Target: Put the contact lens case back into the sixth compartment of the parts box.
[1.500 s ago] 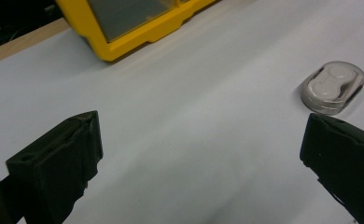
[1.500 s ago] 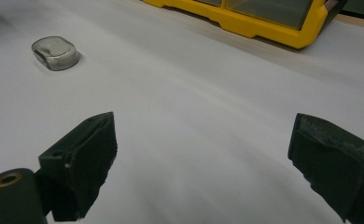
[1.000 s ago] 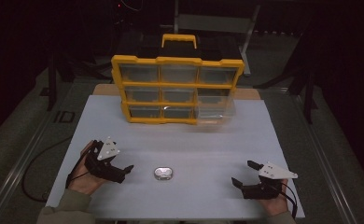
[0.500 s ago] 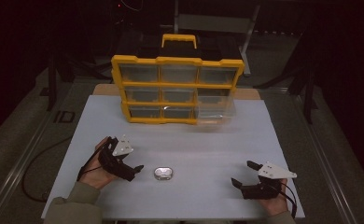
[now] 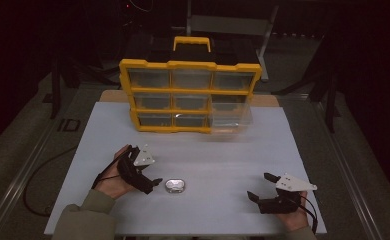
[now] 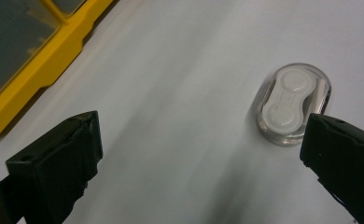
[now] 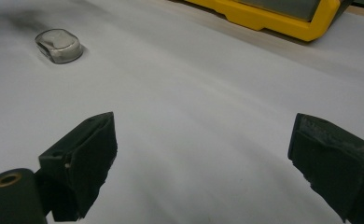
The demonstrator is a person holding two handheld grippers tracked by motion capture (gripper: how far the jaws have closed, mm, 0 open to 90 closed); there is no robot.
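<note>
A small clear oval case (image 5: 174,186) with a white insert lies on the white table (image 5: 223,155) near the front. My left gripper (image 5: 152,185) is open just left of it. In the left gripper view the case (image 6: 293,103) sits beside the right jaw, and nothing is between the jaws of the left gripper (image 6: 203,158). My right gripper (image 5: 261,186) rests open at the front right, far from the case. The right gripper view has the case (image 7: 59,45) at the far upper left, beyond that open right gripper (image 7: 203,163).
A yellow drawer organiser (image 5: 190,95) with clear drawers and a black top handle stands at the back of the table. Its lower right drawer (image 5: 229,117) is pulled out toward me. Dark floor and metal frames surround the table.
My left gripper has moved right across the table toward the clear case and now sits right beside it. The right gripper has stayed put.
</note>
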